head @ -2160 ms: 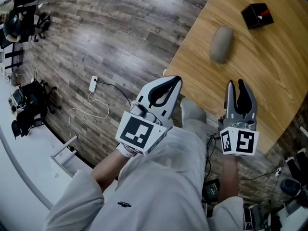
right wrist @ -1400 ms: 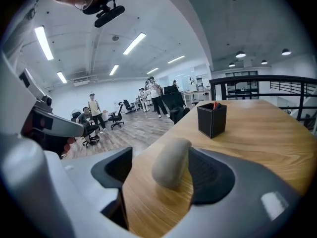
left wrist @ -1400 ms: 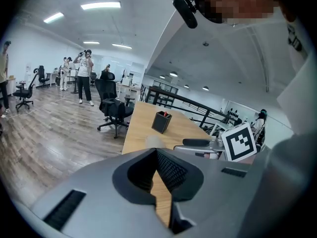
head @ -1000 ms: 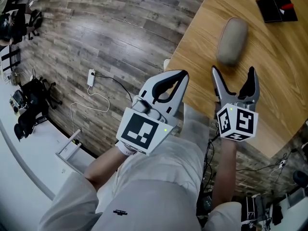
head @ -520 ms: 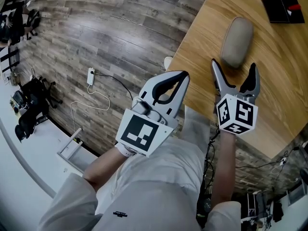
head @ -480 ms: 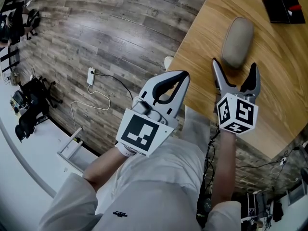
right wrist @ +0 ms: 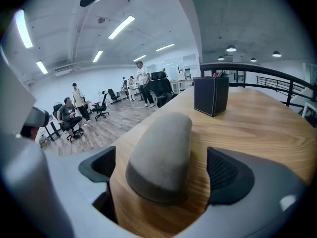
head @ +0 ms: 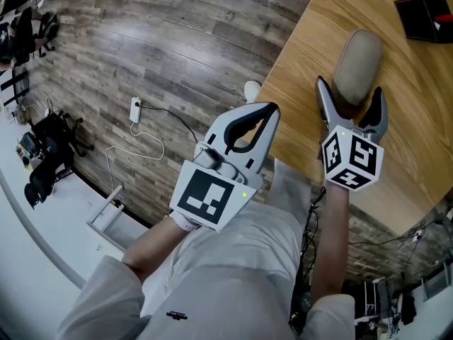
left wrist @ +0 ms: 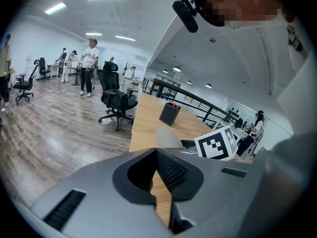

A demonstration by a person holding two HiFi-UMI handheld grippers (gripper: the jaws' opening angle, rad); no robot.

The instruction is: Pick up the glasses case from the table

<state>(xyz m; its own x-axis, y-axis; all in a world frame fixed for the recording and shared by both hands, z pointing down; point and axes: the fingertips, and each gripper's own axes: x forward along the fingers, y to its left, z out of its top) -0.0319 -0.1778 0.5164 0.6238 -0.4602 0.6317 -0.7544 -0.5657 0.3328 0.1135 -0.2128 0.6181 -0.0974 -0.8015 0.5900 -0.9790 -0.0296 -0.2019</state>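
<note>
Between the jaws of the right gripper (head: 350, 96) lies the near end of the glasses case (head: 358, 57), a grey rounded case resting flat on the table (head: 417, 140) close to its edge. The jaws have just been opening and now stand at full spread. The right gripper view shows bare wood between each pad and the case's flanks, so no contact and no hold is recorded. The far end of the case extends beyond the fingertips, and a black box (head: 425, 16) stands well beyond that, clear of the approach. The left gripper (head: 263, 117) hangs off to the left of the right one, outside the table edge and over the floor. Its jaws are closed tip to tip with nothing between them, and as placed it plays no part in the reach. Assessment: approach and straddling appear complete or nearly so, though the right gripper may need to go slightly further in for fuller purchase. Outstanding: closing the jaws on the case's sides, confirming the grip, and lifting the case off the table. Case not yet raised.
</note>
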